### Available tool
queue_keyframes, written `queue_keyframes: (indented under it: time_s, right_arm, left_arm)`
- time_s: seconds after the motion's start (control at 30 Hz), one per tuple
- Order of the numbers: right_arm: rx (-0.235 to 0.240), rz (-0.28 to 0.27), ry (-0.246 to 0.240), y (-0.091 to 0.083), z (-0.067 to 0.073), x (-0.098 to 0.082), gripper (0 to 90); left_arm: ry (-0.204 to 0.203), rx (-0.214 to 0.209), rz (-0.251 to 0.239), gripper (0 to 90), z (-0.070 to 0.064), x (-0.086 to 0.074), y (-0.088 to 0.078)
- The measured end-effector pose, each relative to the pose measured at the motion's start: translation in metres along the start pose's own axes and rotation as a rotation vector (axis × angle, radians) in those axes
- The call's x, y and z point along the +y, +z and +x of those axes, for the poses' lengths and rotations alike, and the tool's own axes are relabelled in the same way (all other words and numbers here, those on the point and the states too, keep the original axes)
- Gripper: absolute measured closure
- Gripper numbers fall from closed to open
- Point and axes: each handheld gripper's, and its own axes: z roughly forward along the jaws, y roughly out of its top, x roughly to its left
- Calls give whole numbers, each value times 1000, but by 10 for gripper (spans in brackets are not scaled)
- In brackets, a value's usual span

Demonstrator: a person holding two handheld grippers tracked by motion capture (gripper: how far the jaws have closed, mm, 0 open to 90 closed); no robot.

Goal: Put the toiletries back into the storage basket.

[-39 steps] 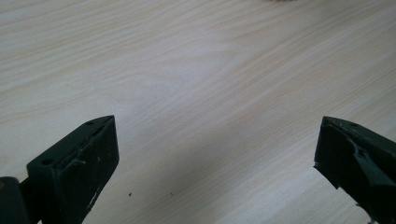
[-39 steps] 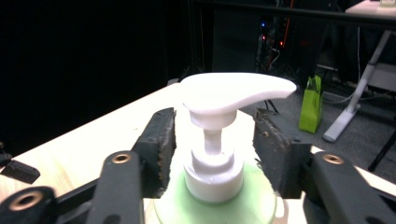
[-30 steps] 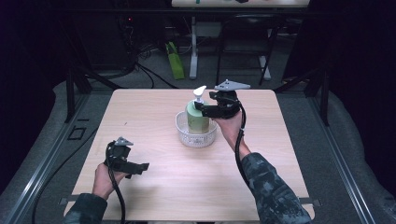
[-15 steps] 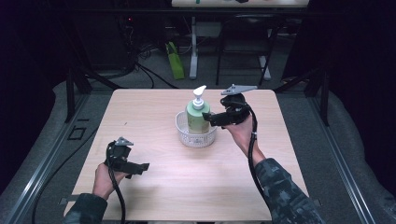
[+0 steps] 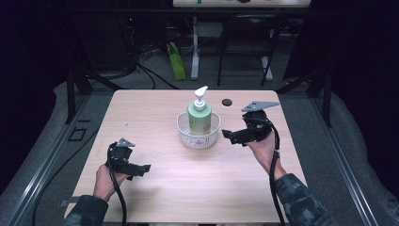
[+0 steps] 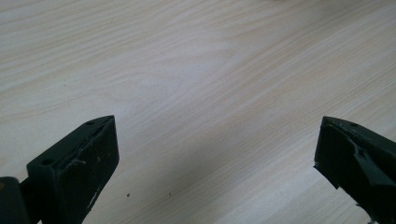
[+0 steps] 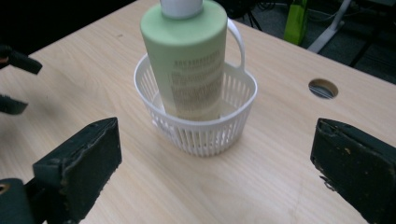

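A green pump bottle (image 5: 199, 117) (image 7: 185, 56) stands upright in a small white slatted basket (image 5: 184, 132) (image 7: 205, 133) at the middle of the wooden table. My right gripper (image 5: 228, 135) (image 7: 215, 177) is open, just right of the basket and apart from it, jaws pointing at it with nothing between them. Near the front left of the table my left gripper (image 5: 141, 169) (image 6: 217, 158) is held low, open, over bare wood.
A round cable hole (image 5: 227, 101) (image 7: 322, 87) lies in the table behind the basket to the right. Chairs, cables and a green object (image 5: 177, 61) stand on the floor beyond the far edge. The table (image 5: 207, 188) has bare wood at the front.
My right gripper let go of the bottle and drew back to the right and toward the person. The bottle now stands alone in the basket. The left gripper stayed put.
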Motion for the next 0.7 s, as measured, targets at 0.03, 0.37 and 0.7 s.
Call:
queue_keyframes:
  time_s: [0.03,0.37,0.7]
  right_arm:
    - [-1,4,3,-2,0,-4,11]
    - [-30,43,64,-22,-7,-54,5]
    - [-84,116,128,-31,-17,-103,0]
  left_arm:
    - [0,0,0,0,0,0,0]
    - [-5,-1,1,0,1,0,0]
    - [2,3,1,0,1,0,-1]
